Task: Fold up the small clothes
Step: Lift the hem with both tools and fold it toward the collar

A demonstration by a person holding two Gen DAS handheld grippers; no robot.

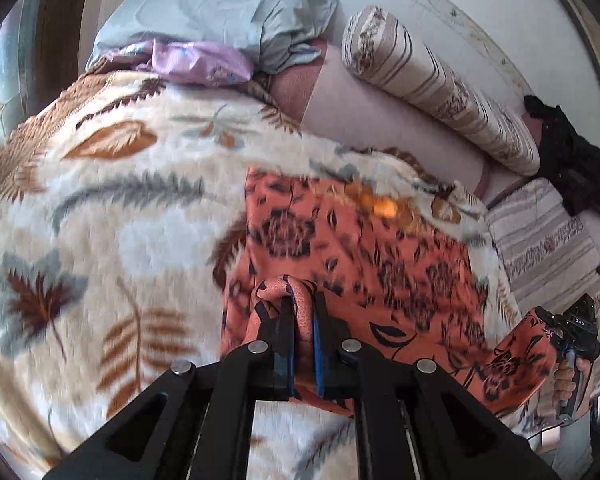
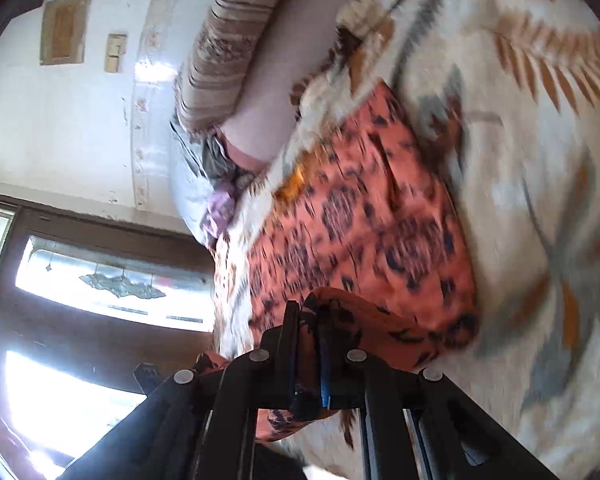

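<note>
An orange garment with a dark flower print (image 1: 356, 256) lies on a fleecy leaf-patterned blanket (image 1: 112, 216). My left gripper (image 1: 303, 300) is shut on a bunched near edge of the garment, lifted off the blanket. My right gripper (image 1: 568, 336) shows at the far right of the left wrist view, holding another corner of the same garment. In the right wrist view the right gripper (image 2: 306, 312) is shut on a fold of the garment (image 2: 364, 216), whose far part rests on the blanket (image 2: 540, 184). Both views are motion-blurred.
A pale blue pillow (image 1: 220, 8), a lilac cloth (image 1: 196, 60) and a striped bolster (image 1: 432, 80) lie at the back against the wall. A black cloth (image 1: 568, 152) hangs at the right. A window with patterned glass (image 2: 108, 276) is at the left.
</note>
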